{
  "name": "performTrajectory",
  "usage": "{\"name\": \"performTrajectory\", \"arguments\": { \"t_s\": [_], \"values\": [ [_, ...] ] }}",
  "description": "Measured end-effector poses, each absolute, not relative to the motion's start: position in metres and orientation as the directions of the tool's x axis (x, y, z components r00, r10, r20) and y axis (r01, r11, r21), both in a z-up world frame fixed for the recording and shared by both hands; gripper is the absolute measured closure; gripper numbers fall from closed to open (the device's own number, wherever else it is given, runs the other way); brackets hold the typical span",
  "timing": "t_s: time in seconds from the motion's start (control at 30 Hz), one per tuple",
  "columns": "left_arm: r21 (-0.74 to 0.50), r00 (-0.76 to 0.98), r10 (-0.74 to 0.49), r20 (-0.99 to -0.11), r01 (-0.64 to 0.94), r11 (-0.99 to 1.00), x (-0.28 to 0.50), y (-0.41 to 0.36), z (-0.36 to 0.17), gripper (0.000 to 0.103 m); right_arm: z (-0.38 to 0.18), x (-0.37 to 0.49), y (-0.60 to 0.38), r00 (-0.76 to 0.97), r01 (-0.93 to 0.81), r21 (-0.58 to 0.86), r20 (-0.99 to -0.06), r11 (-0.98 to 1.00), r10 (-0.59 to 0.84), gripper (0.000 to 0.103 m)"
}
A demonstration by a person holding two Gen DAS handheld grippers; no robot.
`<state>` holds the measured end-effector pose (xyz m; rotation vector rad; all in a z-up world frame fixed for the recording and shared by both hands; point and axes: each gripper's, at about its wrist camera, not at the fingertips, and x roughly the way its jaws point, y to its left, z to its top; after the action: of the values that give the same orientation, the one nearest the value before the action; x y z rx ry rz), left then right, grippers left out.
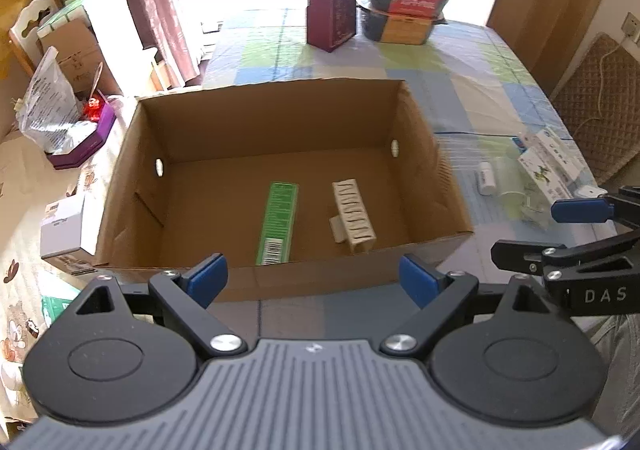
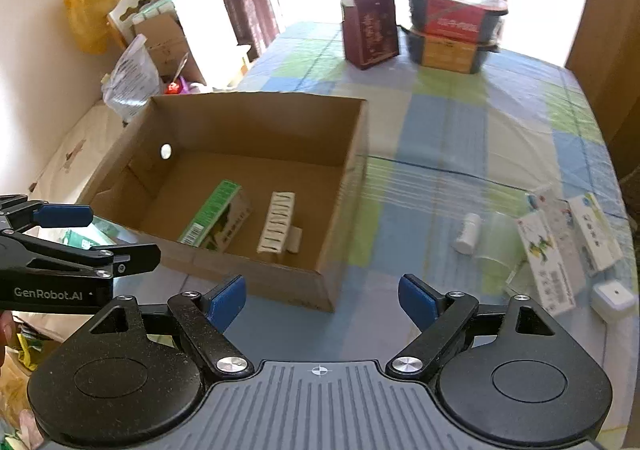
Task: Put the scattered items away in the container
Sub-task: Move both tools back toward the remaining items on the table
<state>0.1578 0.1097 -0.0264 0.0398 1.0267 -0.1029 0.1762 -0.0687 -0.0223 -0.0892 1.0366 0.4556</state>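
Note:
An open cardboard box [image 1: 280,121] [image 2: 344,185] stands on the checked tablecloth. Inside it lie a green carton [image 1: 278,221] [image 2: 214,215] and a cream ribbed plastic piece [image 1: 354,215] [image 2: 280,221]. To the right of the box are a small white bottle [image 1: 486,177] [image 2: 468,232], a clear cup [image 1: 508,179] [image 2: 498,240], white printed cartons [image 1: 548,165] [image 2: 550,262] and a small white square part [image 2: 614,300]. My left gripper [image 1: 314,282] hangs open at the box's near wall. My right gripper [image 2: 322,302] is open over the cloth by the box's near right corner. Both are empty.
At the table's far end stand a maroon box [image 1: 332,15] [image 2: 370,25] and two stacked black food tubs [image 1: 404,7] [image 2: 452,29]. Left of the table are a purple tray [image 1: 86,141], a plastic bag [image 1: 48,105], boxes and a chair. A grey-white box [image 1: 66,234] sits beside the cardboard box.

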Motion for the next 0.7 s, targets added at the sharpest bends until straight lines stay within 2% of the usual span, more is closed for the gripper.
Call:
{"name": "performTrajectory", "arguments": {
  "t_s": [0.7],
  "values": [
    [-0.073,0.470,-0.244,-0.848,0.353,0.933,0.158,-0.006,-0.037,0.013,-0.026,0.153,-0.203,0.504,-0.181,0.118,-0.842,0.976,0.195,0.014]
  ]
}}
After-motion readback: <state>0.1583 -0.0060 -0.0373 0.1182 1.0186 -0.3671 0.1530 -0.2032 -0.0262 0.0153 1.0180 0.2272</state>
